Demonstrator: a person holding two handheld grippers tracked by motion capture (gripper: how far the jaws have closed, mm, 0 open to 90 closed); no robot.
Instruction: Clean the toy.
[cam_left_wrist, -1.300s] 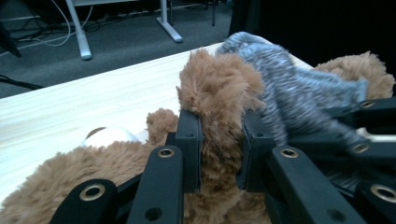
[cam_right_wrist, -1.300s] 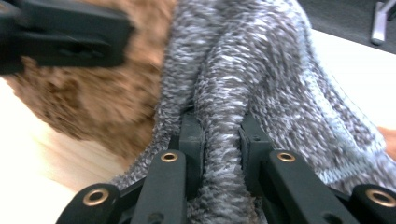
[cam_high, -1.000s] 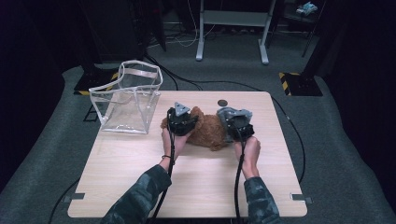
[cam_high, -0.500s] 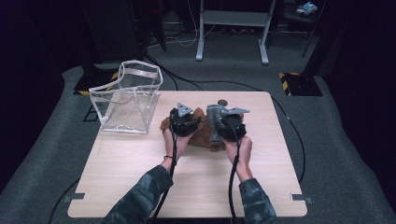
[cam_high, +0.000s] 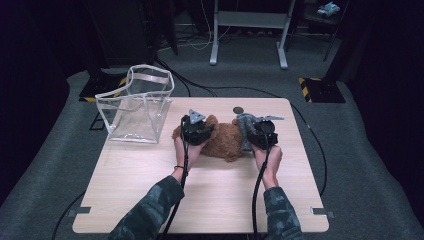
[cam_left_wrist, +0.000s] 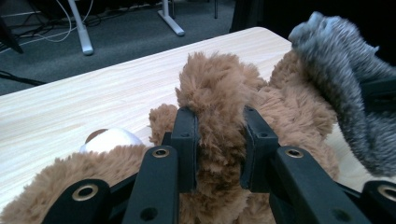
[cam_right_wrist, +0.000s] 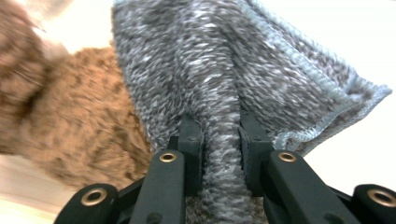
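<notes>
A brown plush bear (cam_high: 225, 142) lies in the middle of the wooden table (cam_high: 200, 200). My left gripper (cam_high: 196, 131) sits at its left side, and in the left gripper view it (cam_left_wrist: 219, 135) is shut on a fluffy limb of the bear (cam_left_wrist: 215, 88). The bear's white muzzle (cam_left_wrist: 109, 140) shows to the left of the jaws. My right gripper (cam_high: 260, 135) is at the bear's right side. It (cam_right_wrist: 220, 135) is shut on a fold of a grey knitted cloth (cam_right_wrist: 210, 60) that hangs against the brown fur (cam_right_wrist: 88, 116). The cloth (cam_high: 245, 125) rests on the bear's right end.
A clear plastic bag (cam_high: 137, 107) with a pale trim stands open-topped at the table's far left corner. A small dark disc (cam_high: 238, 110) lies near the far edge behind the bear. Cables trail from both grippers toward the near edge.
The right gripper with the grey cloth swung left over the bear and has come back to the right. The left gripper has kept its place on the bear.
</notes>
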